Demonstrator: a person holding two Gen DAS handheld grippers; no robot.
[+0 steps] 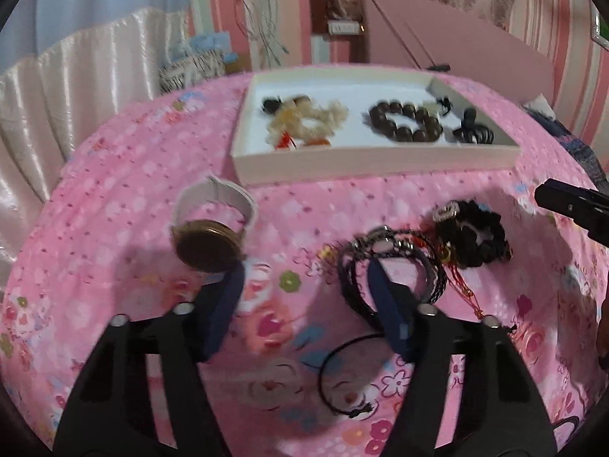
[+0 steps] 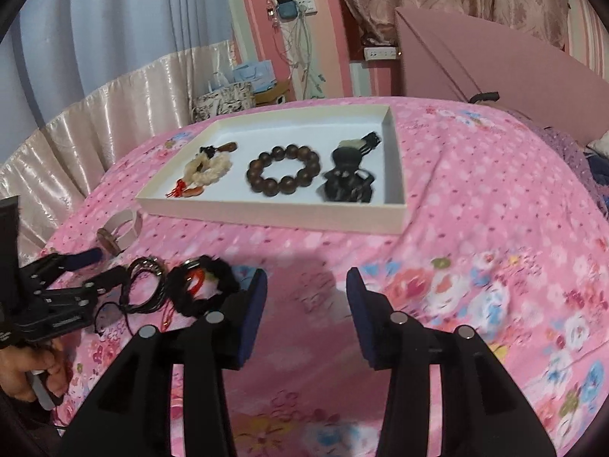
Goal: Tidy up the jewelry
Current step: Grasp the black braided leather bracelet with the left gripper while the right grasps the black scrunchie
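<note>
Cords come first, nearest the left wrist camera: a thin black loop lies on the pink floral bedspread between the arms of the left gripper, whose jaws stand spread with nothing pinched. Its right fingertip rests over a tangle of black braided bracelets, and its left fingertip sits just beside the round dark face of a watch with a pale strap. Right of the braids lies a black scrunchie with red threads beside it. In the right wrist view the right gripper is parted too, holding nothing, above bare bedspread to the right of the scrunchie. Farther off sits a shallow white tray already holding a cream bead bracelet with a red tassel, a dark wooden bead bracelet and a black hair claw. All the loose pieces should be light. The braids and cords are limp and will sag and snag on one another, so I judge a pinch across several strands at once, near the metal clasps, to be the safest hold; otherwise one strand may drag the rest. The watch is stiffer, and its glass looks slippery and scratchable, so the strap loop is the better place to grip. The scrunchie is soft and forgiving anywhere. No brand, label or writing is legible in either view.
</note>
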